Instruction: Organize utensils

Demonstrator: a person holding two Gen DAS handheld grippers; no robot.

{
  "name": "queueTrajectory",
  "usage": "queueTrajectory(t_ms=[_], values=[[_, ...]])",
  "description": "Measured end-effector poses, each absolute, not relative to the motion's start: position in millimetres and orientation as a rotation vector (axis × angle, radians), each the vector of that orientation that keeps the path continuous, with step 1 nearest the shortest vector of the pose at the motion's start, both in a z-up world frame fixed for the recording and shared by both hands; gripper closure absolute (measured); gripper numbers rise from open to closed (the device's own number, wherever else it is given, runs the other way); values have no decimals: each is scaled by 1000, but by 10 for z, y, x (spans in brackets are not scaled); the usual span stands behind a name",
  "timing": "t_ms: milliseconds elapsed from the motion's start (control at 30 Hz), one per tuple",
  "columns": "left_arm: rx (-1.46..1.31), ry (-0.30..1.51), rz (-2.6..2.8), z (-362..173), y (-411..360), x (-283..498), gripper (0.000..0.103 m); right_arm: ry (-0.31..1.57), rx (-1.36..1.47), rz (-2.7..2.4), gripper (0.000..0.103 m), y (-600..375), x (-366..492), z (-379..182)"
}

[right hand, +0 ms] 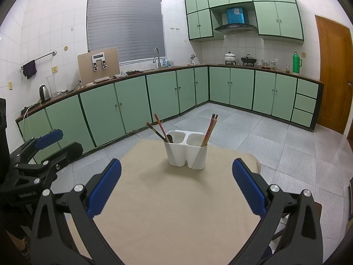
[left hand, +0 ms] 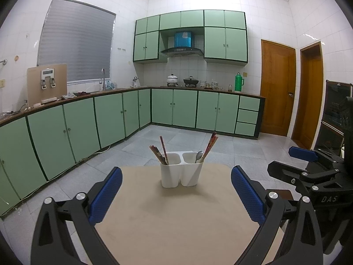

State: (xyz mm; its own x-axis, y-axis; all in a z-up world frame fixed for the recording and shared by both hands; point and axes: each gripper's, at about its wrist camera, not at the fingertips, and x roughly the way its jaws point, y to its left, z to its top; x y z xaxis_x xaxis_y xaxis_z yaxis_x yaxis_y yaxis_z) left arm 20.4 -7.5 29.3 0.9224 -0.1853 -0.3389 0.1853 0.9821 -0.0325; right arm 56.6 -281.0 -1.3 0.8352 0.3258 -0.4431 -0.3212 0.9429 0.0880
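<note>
Item: white two-compartment utensil holder (left hand: 181,169), standing upright toward the far end of the beige bench (left hand: 176,220), taken here as the landmark. Contents, by the left wrist view: left compartment, a bundle of red-brown chopsticks (left hand: 160,151) leaning left; right compartment, a second bundle of chopsticks (left hand: 209,145) leaning right, plus one metal spoon (left hand: 199,156) at its inner side. In the right wrist view a dark spoon-like piece (right hand: 169,137) appears in the left compartment; its identity cannot be settled. Loose items on the bench around the holder: none visible. Left tool (left hand: 176,195): jaws spread wide, nothing between them, held back on the near side of the holder and well apart from it. Right tool (right hand: 176,187): likewise wide and empty, near side of the holder, to the right of the left tool. Status, as a judgement: every visible utensil is already in the holder, so the task looks complete or nearly so; chopsticks sit in both compartments, so regrouping by type may remain.
</note>
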Motion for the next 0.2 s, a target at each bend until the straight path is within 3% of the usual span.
queueTrajectory(t_ms=[200], values=[[-1,352,-187,268,-59,202,6,472,7,344,5,-2812,564,-15]])
